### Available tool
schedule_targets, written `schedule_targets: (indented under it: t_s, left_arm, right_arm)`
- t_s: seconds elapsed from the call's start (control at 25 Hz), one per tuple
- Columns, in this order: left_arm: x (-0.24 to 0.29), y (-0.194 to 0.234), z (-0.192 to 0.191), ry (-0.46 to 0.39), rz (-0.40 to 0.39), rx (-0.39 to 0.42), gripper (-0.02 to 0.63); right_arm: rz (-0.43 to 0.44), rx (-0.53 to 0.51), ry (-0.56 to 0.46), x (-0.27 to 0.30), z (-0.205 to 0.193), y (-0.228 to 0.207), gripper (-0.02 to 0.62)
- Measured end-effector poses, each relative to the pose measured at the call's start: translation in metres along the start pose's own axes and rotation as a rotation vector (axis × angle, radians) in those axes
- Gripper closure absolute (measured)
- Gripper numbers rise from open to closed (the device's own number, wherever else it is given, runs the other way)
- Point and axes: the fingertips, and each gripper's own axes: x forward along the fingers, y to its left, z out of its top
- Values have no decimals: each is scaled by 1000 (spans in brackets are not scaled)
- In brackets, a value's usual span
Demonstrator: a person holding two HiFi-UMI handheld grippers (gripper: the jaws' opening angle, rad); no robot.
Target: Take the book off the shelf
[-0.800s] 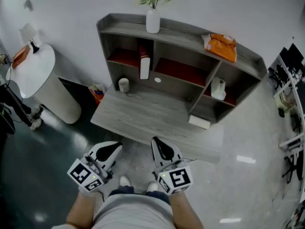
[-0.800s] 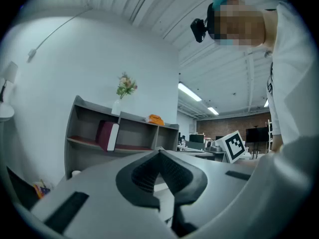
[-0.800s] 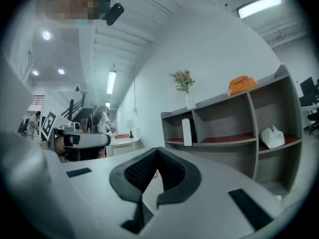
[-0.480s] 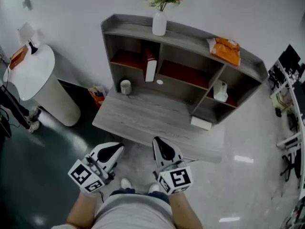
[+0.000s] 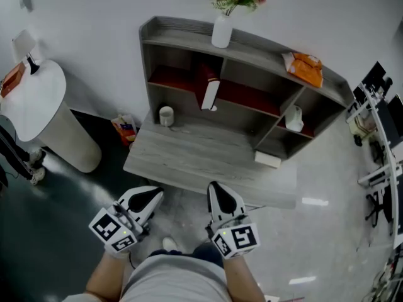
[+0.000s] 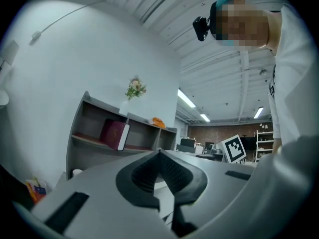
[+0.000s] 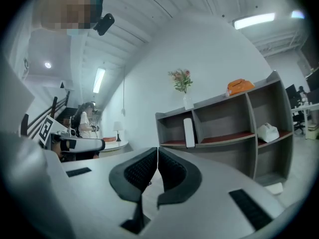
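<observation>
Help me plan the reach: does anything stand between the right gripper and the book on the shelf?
Only the desktop lies between the right gripper and the book. The cup and white box sit off to the sides, out of the path.

Nothing legible is showing. The marker cube behind the left fingers and the marker cube behind the right fingers are carrying only coded squares.

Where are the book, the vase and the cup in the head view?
book (image 5: 210,95): head view, its white page edge.
vase (image 5: 221,32): head view, middle of its body.
cup (image 5: 166,116): head view, its side wall.
</observation>
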Motion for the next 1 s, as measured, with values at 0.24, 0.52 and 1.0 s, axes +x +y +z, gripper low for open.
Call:
schedule_targets:
  t_s: [0.24,0.52,1.0]
  left_arm:
    - [9,22,-8,9,42,17,591]
    - [51,47,-11,25,110,24,591]
    - [162,90,-1,50,266,57,588]
  right_arm:
    - [-68,24,10,3,-12,-15,575]
    - [-43,74,16,31,-9,-66,575]
    - [71,92,48,98,4,-166,575]
